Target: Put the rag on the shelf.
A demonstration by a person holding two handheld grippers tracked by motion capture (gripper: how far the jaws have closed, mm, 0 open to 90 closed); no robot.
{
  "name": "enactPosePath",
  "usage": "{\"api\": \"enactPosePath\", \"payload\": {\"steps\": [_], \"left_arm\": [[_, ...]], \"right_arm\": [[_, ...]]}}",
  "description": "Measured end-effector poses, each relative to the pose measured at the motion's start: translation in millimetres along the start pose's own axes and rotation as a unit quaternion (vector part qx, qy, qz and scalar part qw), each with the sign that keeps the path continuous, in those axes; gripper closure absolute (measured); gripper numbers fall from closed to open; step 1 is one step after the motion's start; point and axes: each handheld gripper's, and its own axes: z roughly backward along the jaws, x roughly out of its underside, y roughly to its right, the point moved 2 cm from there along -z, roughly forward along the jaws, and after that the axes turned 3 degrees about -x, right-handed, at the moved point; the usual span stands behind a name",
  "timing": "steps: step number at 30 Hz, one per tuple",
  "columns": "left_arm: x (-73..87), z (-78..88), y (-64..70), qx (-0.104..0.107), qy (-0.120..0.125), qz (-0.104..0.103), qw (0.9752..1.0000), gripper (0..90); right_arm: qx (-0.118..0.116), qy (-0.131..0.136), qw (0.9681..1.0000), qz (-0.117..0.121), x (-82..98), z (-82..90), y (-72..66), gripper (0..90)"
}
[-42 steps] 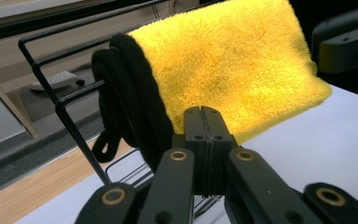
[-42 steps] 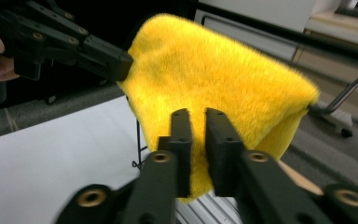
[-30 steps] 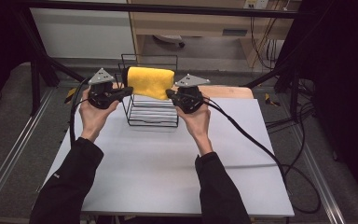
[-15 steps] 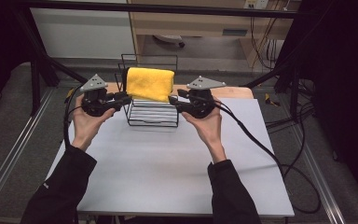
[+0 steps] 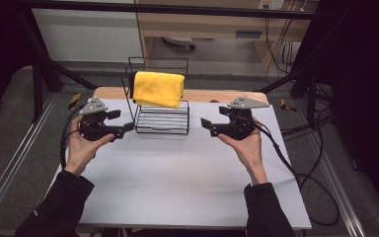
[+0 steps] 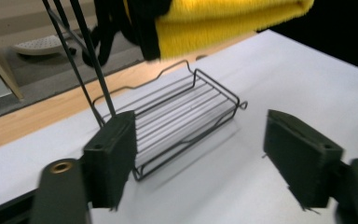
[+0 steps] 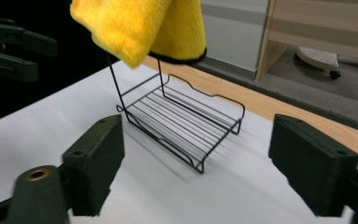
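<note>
White table (image 5: 177,187), yellow towel (image 5: 158,89) left draped on rack (image 5: 162,118), both tongs just opened, withdrawn sideways

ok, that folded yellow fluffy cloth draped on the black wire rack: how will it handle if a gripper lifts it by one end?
The folded yellow fluffy cloth is probably floppy: it sags over the top bar of the black wire rack, so a one-end lift would likely unfold it. It looks light. Its plush pile should grip well, though it might drag the thin rack or tip it.
</note>
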Motion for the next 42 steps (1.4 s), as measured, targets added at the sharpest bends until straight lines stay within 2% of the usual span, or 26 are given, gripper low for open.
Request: {"api": "enactPosePath", "payload": {"steps": [7,14,19,22,24,30,36,42], "left_arm": [[24.1,2.0,6.4,-0.003,-0.011,-0.001,0.9999,12.7],[53.1,1.7,10.7,0.004,-0.007,0.007,0.9999,11.5],[74.2,0.3,13.0,0.005,-0.016,0.007,0.9998,11.4],[84.9,-0.3,14.6,0.006,-0.022,0.006,0.9997,11.3],[92.4,0.0,15.5,0.006,-0.027,0.005,0.9996,11.3],[115.9,2.1,15.3,0.011,-0.030,0.014,0.9994,11.0],[129.3,3.1,15.1,0.013,-0.046,0.015,0.9988,10.7],[139.0,3.4,16.6,0.018,-0.053,0.009,0.9984,10.8]], "right_arm": [[0.008,-0.013,0.9999,-0.007,27.2,14.9,12.3,7.8],[0.002,-0.022,0.9992,-0.033,61.2,24.1,20.0,4.1],[-0.001,-0.040,0.9981,-0.048,88.1,28.8,25.1,1.3],[-0.004,-0.047,0.9977,-0.049,101.2,30.2,26.9,0.6],[-0.007,-0.050,0.9979,-0.039,112.0,30.9,26.8,0.6],[-0.010,-0.073,0.9967,-0.034,138.8,32.0,28.1,0.6],[-0.026,-0.099,0.9944,-0.027,163.7,38.1,31.8,0.5],[-0.026,-0.108,0.9928,-0.044,182.3,46.9,37.1,0.6]]}}
